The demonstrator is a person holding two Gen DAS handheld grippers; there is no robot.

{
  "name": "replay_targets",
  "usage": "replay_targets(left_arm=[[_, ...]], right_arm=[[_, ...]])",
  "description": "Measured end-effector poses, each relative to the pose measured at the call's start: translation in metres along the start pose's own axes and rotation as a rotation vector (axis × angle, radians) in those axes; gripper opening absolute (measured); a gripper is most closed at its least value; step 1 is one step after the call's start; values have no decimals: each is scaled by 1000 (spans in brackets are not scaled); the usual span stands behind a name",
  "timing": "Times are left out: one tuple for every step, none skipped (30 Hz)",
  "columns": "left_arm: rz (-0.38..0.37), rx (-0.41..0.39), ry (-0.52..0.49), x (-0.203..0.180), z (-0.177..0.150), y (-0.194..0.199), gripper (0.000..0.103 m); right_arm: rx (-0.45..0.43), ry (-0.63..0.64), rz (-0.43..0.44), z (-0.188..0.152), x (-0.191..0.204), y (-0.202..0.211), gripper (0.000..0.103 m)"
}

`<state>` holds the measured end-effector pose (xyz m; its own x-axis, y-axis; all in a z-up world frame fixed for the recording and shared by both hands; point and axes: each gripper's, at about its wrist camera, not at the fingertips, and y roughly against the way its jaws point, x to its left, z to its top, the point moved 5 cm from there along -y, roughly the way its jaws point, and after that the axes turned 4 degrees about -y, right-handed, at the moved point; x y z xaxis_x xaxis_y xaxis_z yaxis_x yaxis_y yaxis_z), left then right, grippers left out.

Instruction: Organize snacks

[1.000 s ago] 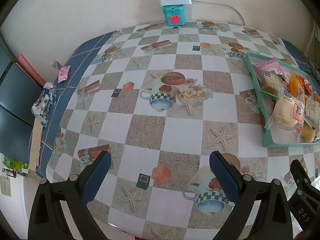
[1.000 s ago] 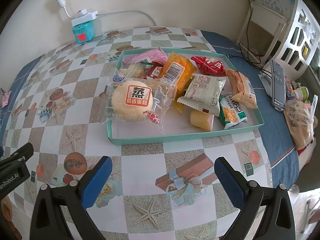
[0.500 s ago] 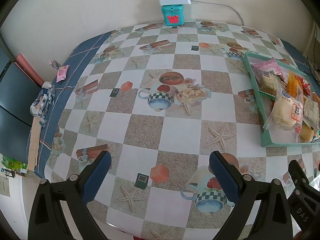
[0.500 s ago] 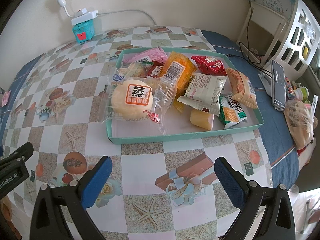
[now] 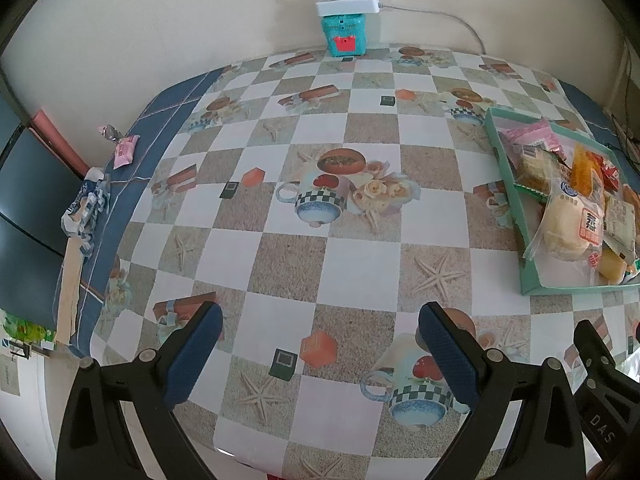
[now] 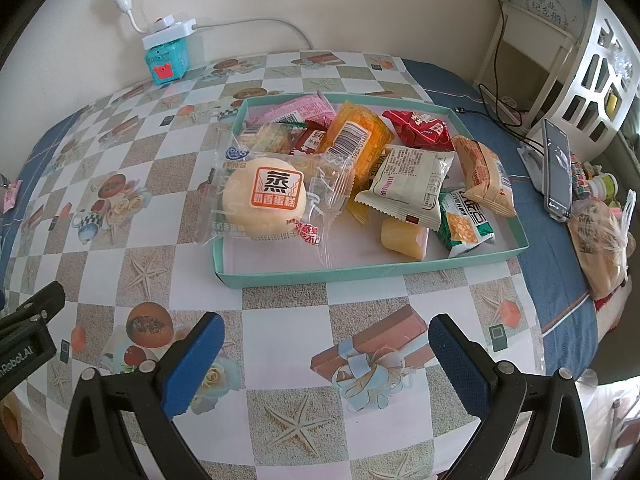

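Observation:
A teal tray [image 6: 360, 274] sits on the checkered table and holds several wrapped snacks: a round steamed cake in clear wrap [image 6: 266, 196], an orange pack [image 6: 356, 138], a red pack [image 6: 418, 128], a white pack [image 6: 408, 184], a pink pack [image 6: 292, 110] and a small yellow piece [image 6: 404, 238]. The tray also shows at the right of the left wrist view [image 5: 528, 268]. My right gripper [image 6: 326, 354] is open and empty, just in front of the tray. My left gripper [image 5: 320, 344] is open and empty over bare tablecloth, left of the tray.
A teal box with a white power strip [image 5: 346, 24] stands at the table's far edge by the wall. A pink candy [image 5: 126, 152] lies at the left edge. A phone on a stand [image 6: 556, 168] and a bagged item [image 6: 600, 240] sit right of the tray.
The left wrist view has drifted slightly, so the table pattern sits a little lower and further left. The right gripper and the snacks have not moved.

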<state>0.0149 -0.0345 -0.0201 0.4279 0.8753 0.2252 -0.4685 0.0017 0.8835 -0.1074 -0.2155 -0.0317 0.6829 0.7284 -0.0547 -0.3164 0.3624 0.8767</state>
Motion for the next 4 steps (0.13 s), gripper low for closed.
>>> replay_targets(left_arm=[[2, -4, 0, 0, 0, 1, 99], [2, -4, -1, 0, 0, 1, 99], [0, -3, 0, 0, 0, 1, 99], [-3, -2, -1, 0, 0, 1, 99]], right_arm=[[0, 0, 0, 0, 0, 0, 103], [0, 0, 0, 0, 0, 0, 103], [0, 0, 0, 0, 0, 0, 103], [1, 0, 0, -1, 0, 0, 103]])
